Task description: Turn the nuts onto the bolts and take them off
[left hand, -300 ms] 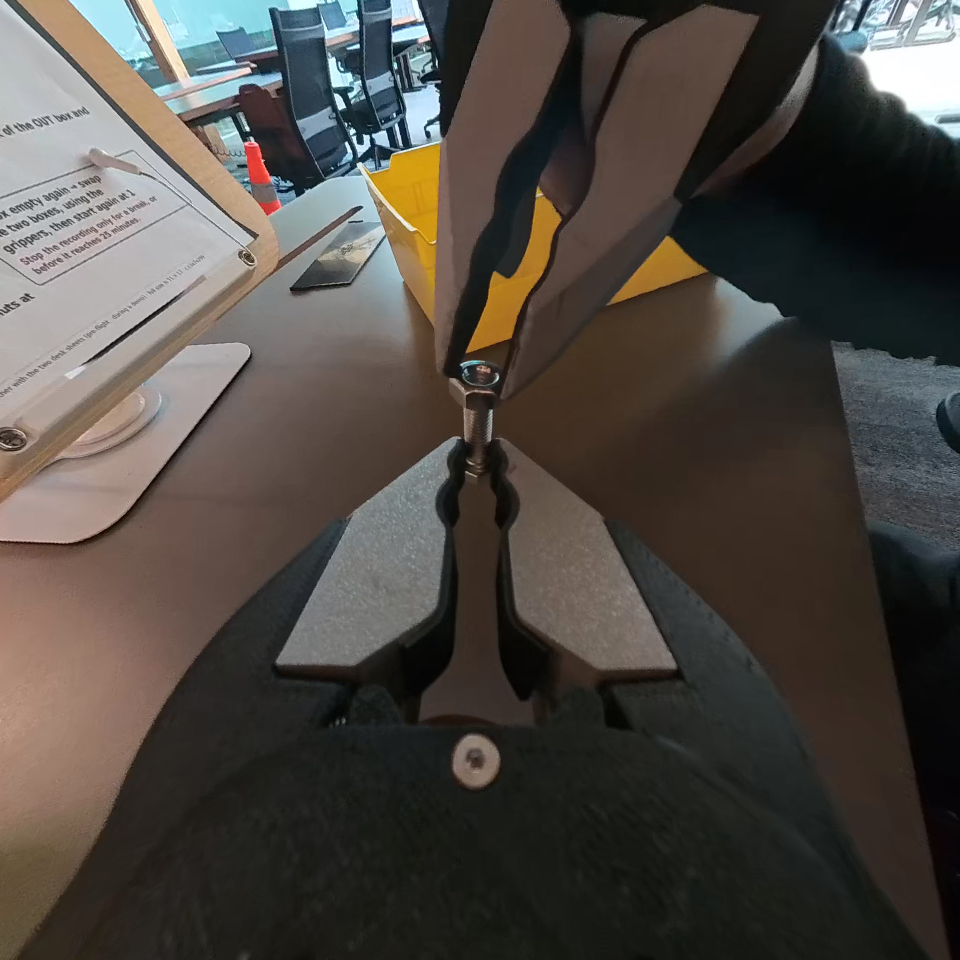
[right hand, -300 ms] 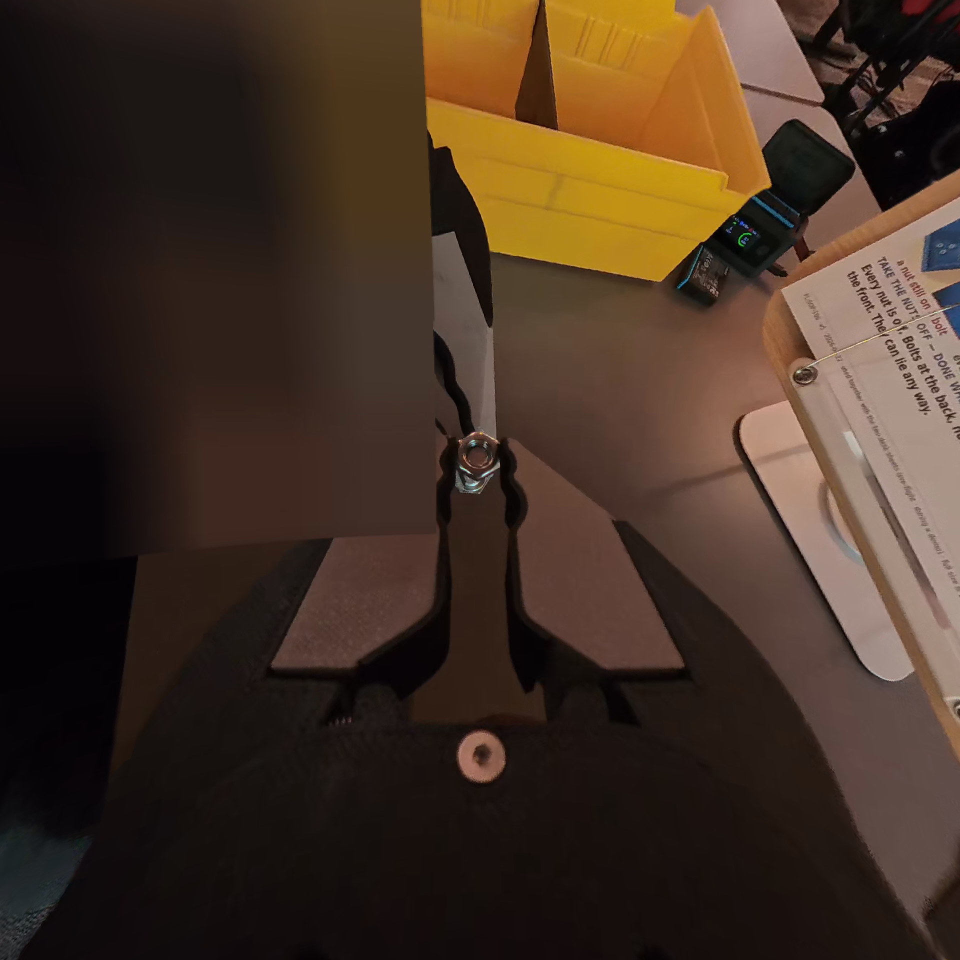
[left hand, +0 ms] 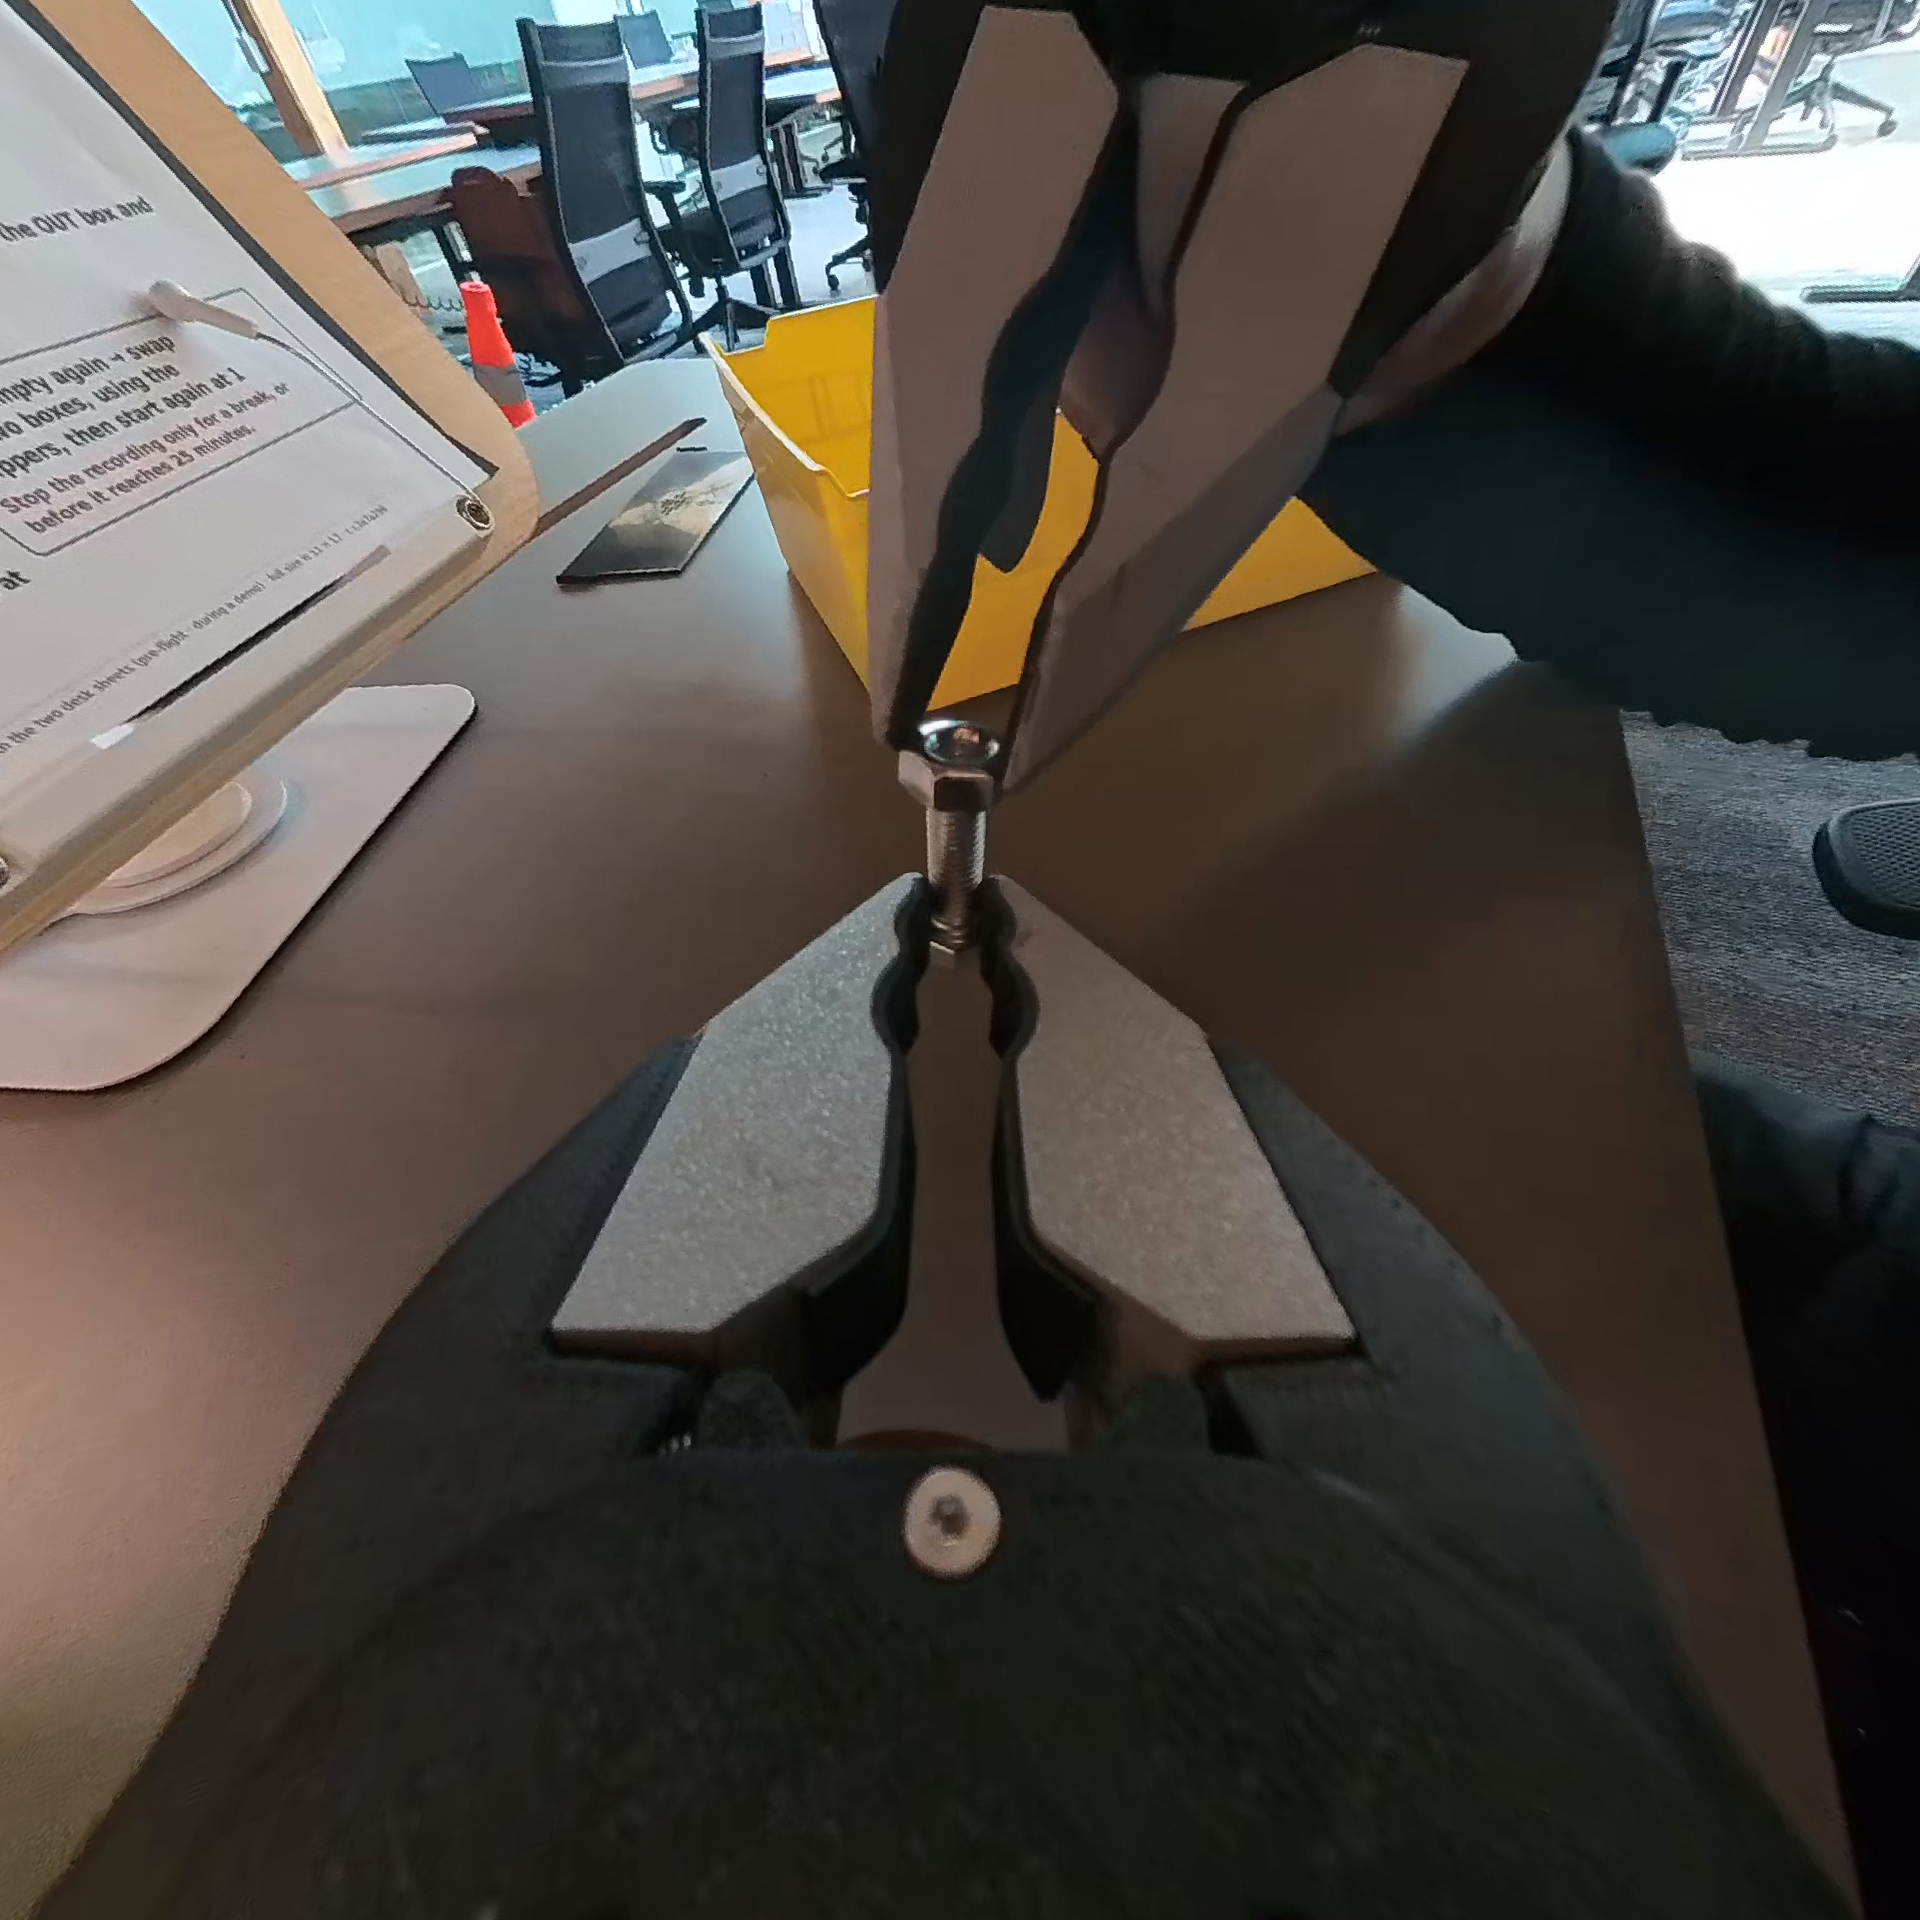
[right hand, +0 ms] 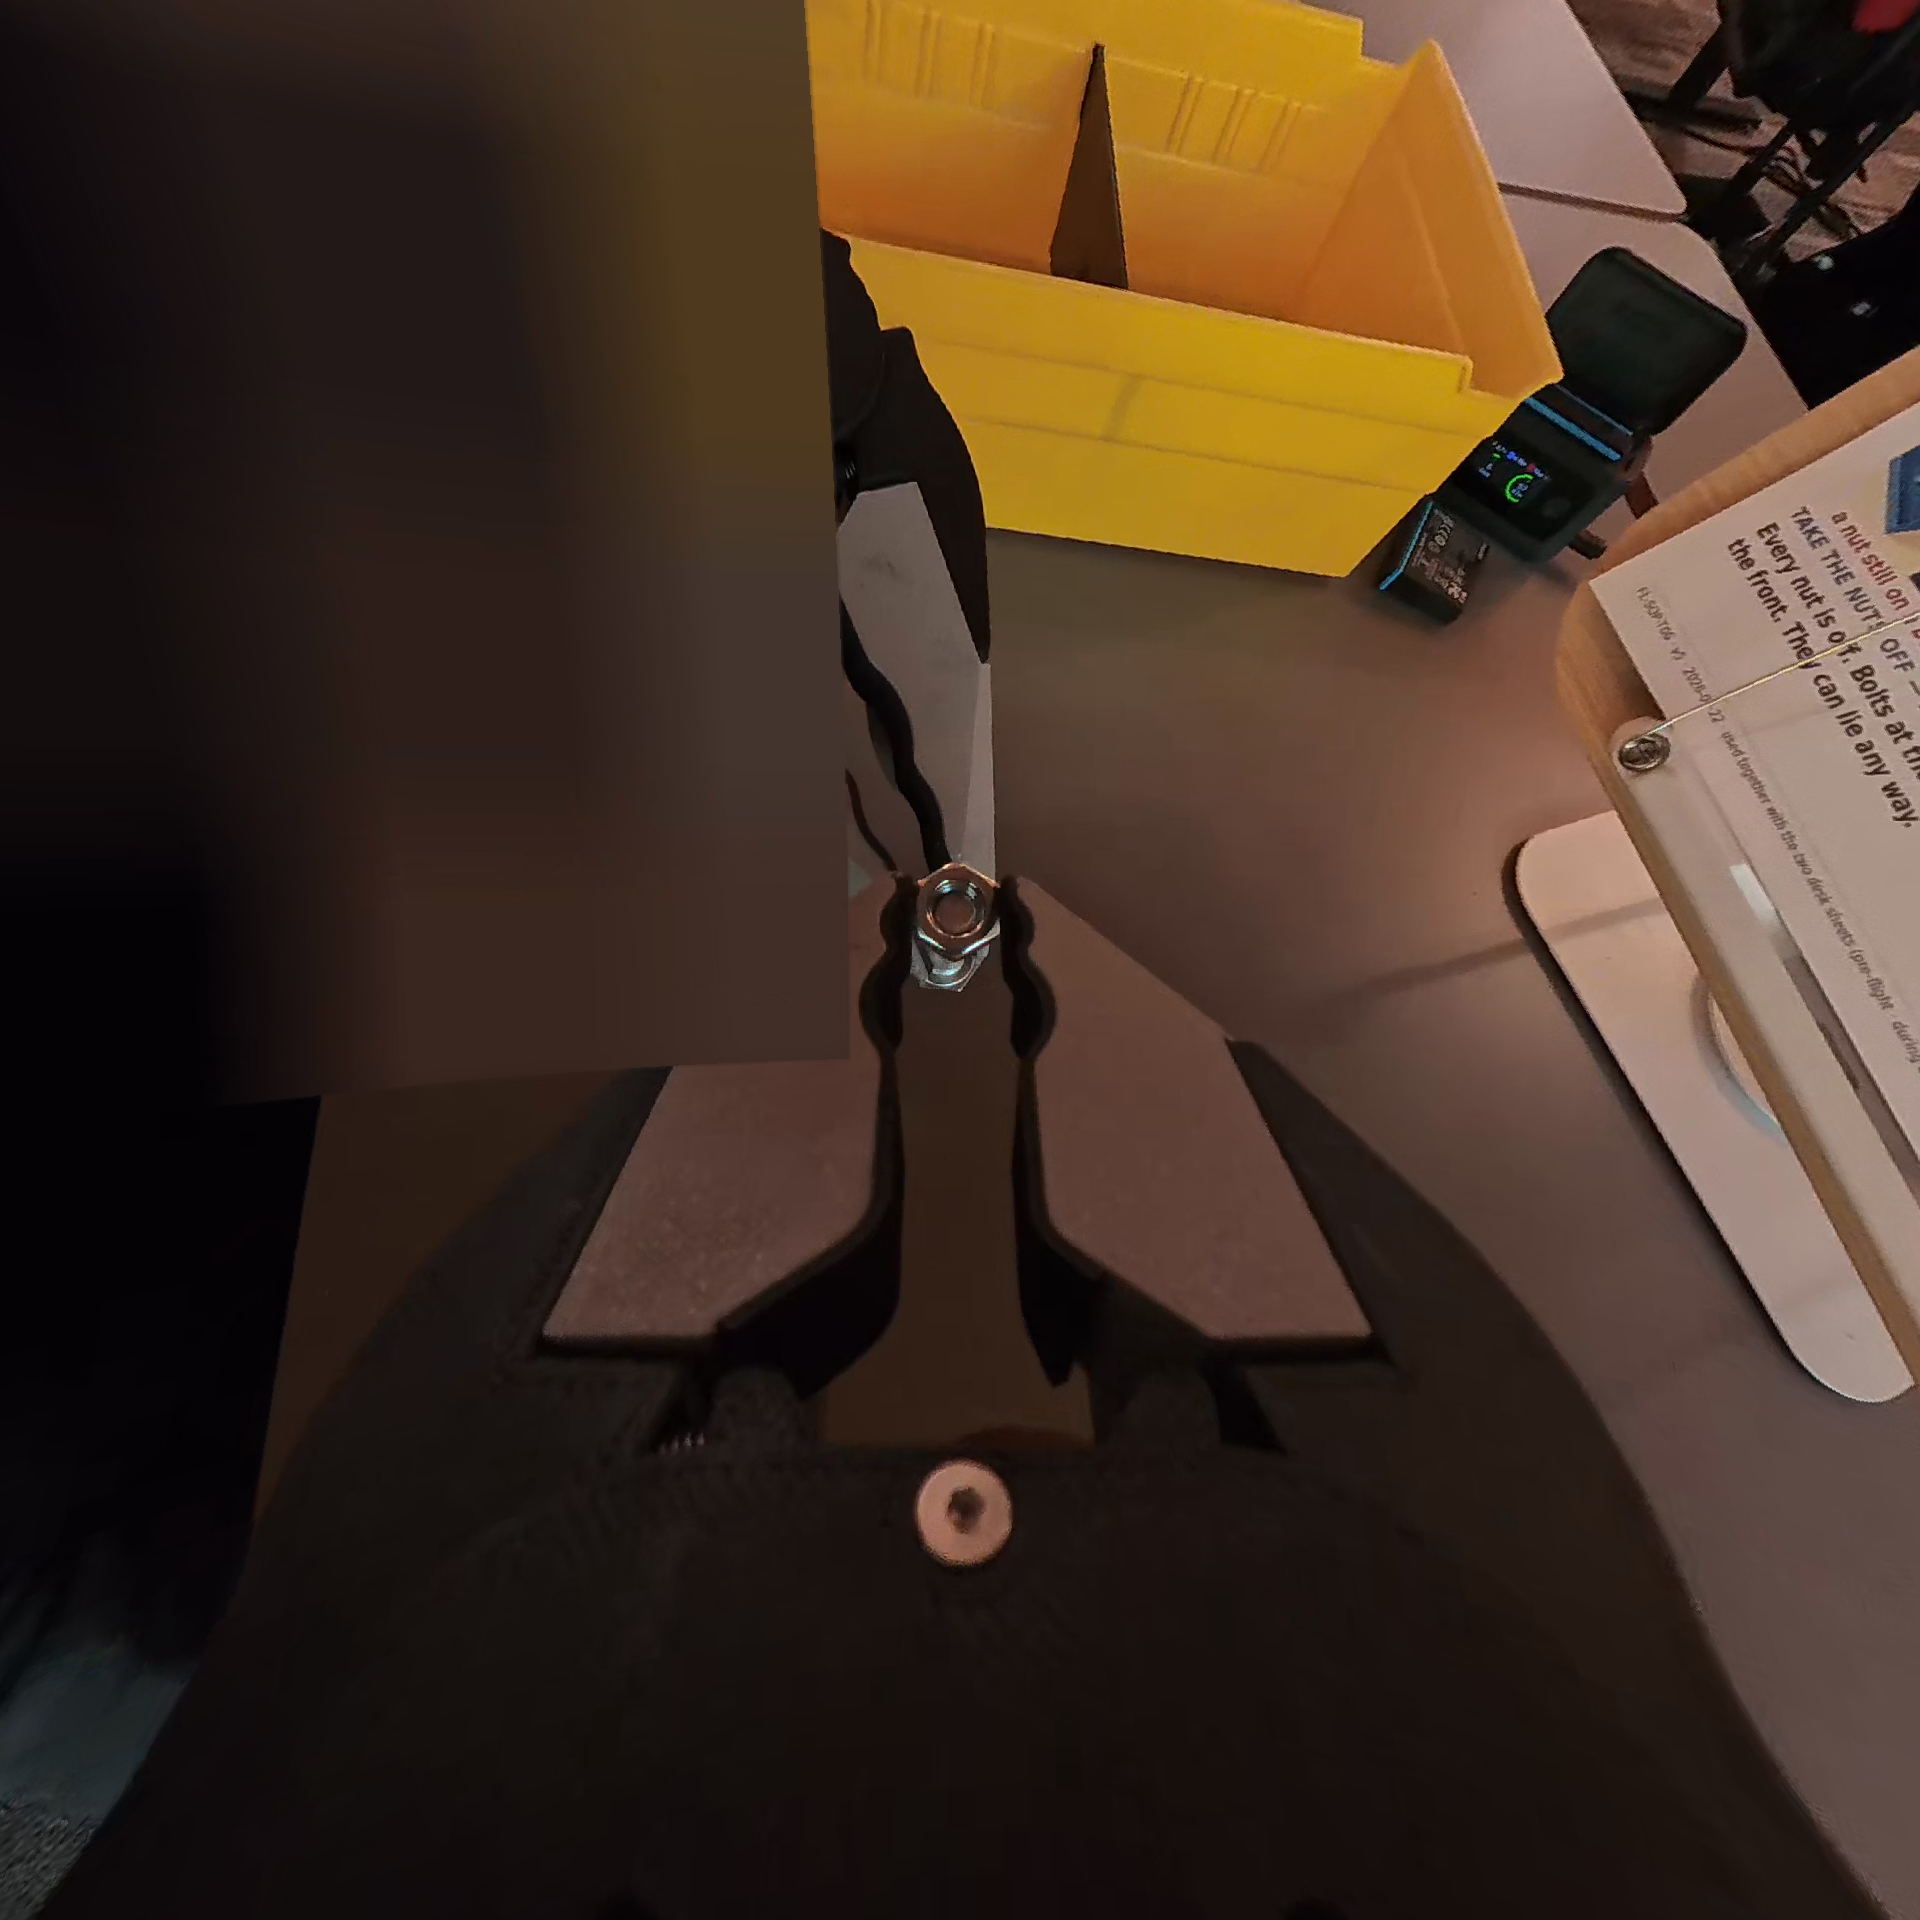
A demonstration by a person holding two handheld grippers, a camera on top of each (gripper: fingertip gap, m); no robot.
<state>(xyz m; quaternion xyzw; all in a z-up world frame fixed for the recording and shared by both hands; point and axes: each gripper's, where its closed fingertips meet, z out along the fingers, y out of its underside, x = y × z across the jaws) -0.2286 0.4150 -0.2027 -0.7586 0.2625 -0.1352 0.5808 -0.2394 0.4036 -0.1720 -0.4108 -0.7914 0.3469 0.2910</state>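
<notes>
Left gripper [left hand: 951,920] is clamped tight on the bolt [left hand: 951,862], shank running straight out ahead of its jaws. Right gripper [left hand: 951,743] pinches the nut [left hand: 948,767] at the far tip, square on that axis, so twisting looks next.

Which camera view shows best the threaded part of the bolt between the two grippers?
The left wrist view: there the bolt stands side-on, its bare thread running from the left gripper up to the nut held by the right gripper. The right wrist view looks along the bolt, so only the nut and the bolt's end show.
</notes>
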